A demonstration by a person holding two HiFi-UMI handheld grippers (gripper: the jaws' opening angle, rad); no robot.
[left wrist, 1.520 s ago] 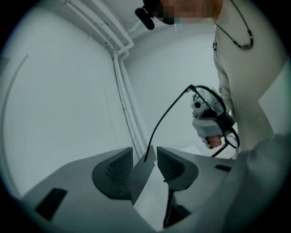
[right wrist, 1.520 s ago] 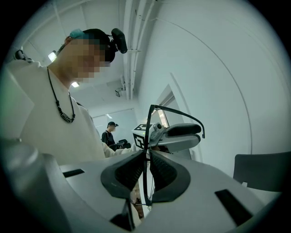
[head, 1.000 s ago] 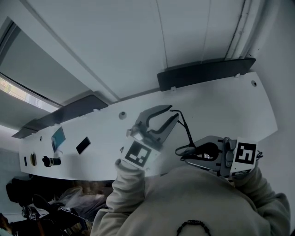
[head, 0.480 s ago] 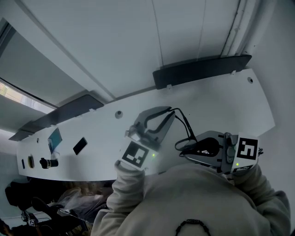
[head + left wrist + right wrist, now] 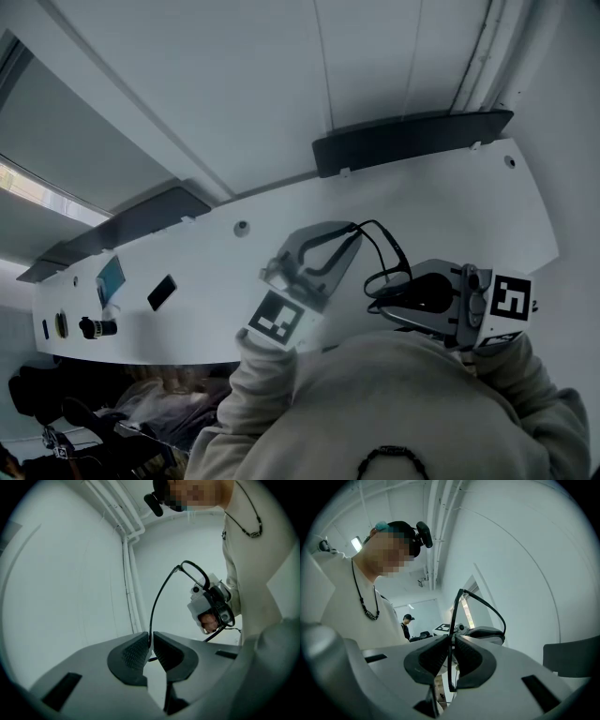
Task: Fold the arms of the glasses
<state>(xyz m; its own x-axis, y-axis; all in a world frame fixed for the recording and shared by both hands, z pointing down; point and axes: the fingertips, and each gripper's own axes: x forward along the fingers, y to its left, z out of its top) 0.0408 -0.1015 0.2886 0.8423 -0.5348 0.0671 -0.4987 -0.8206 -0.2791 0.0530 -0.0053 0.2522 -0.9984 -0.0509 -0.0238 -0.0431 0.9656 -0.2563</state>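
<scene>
Both left tongs [image 5: 151, 644], just closing, and right tongs [image 5: 451, 654] pinch the glasses [image 5: 386, 278].

White desk [image 5: 450, 206] edged by dark panels [image 5: 412, 141], perhaps a window [image 5: 37, 192] at left.

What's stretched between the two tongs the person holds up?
Black glasses, seen in the head view: the left tongs have just been closing on one arm, and the right tongs grip the frame.
</scene>
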